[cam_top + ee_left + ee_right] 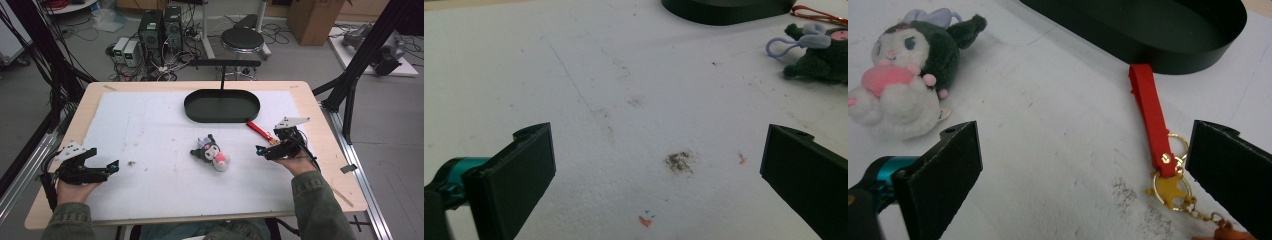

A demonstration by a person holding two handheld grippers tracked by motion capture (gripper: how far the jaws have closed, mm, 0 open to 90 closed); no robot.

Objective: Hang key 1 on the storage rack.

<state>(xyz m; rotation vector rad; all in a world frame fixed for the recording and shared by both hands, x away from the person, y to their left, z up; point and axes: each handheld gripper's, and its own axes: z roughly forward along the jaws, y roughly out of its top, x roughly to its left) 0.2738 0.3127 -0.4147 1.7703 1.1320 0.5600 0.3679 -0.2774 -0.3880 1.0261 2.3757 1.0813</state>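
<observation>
Mid-mat: plush toy [212, 153] | dark ears, white body, pink heart

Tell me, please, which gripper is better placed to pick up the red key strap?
Right. The right gripper is open with the red key strap just ahead of it, beside its jaw. The left gripper sits open far across the table.

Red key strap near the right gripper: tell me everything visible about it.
The red key strap is a flat, narrow band, looking like leather or rubber, lying flat on the white table cover. One end points toward the black oval tray and lies just short of its wall. The other end is riveted to gold rings with a gold star charm and a short chain leading to something orange at the picture's edge. It lies close to the open right gripper, nearest one jaw; nothing grips it.
</observation>
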